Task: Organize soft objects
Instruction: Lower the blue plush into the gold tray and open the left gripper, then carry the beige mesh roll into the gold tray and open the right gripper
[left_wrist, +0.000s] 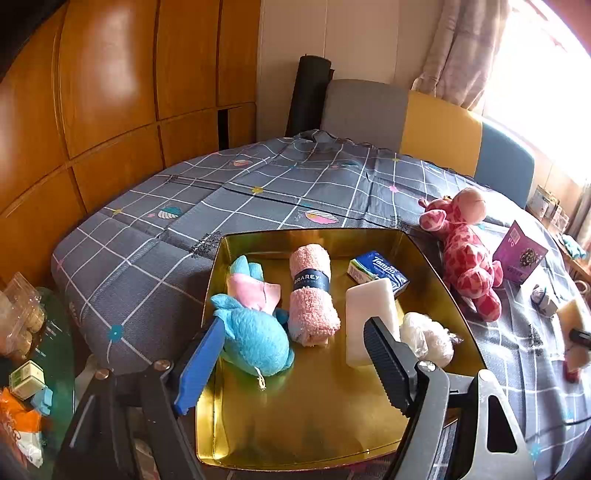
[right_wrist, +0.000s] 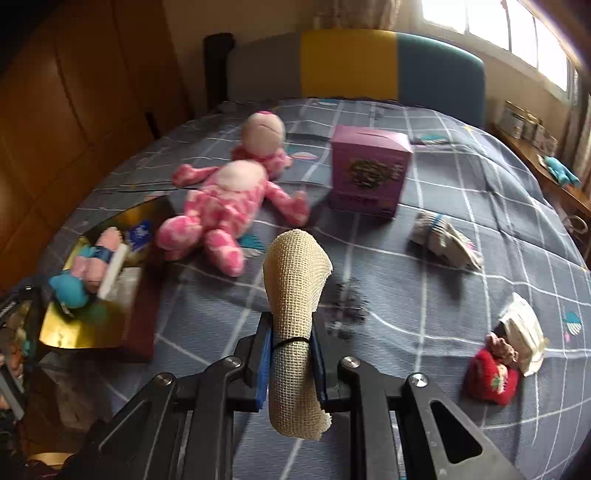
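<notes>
Soft objects lie in two places: some inside a gold tray (left_wrist: 436, 258) and some loose on the table (left_wrist: 155, 236), which carries a grey checked cloth.

Largest is the pink spotted plush giraffe (left_wrist: 467, 258); it lies on the cloth just beside the right wall of the tray. Behind it, toward the far right edge of the table, a purple box (right_wrist: 369, 173) stands upright.

Inside the tray, a blue and pink plush toy (left_wrist: 251, 325) lies along the left wall. Next to it is a rolled pink towel (left_wrist: 312, 295) with a dark paper band. To the right of the towel a white sponge block (left_wrist: 369, 314) lies, and behind it, near the far right corner of the tray, a blue tissue pack (left_wrist: 378, 271). A crumpled white bundle (left_wrist: 428, 332) rests beside the sponge block, close to the right wall.

On the cloth near the right edge of the table lie a folded white sock pair (right_wrist: 445, 240), a white packet (right_wrist: 522, 332) and, touching it, a small red knitted piece (right_wrist: 489, 373).

Over the near part of the tray the left gripper (left_wrist: 291, 365) hangs with jaws spread apart and nothing between them. The right gripper (right_wrist: 291, 354) is clenched on a rolled beige mesh cloth (right_wrist: 295, 280) with a thin black band, above the near part of the table.
</notes>
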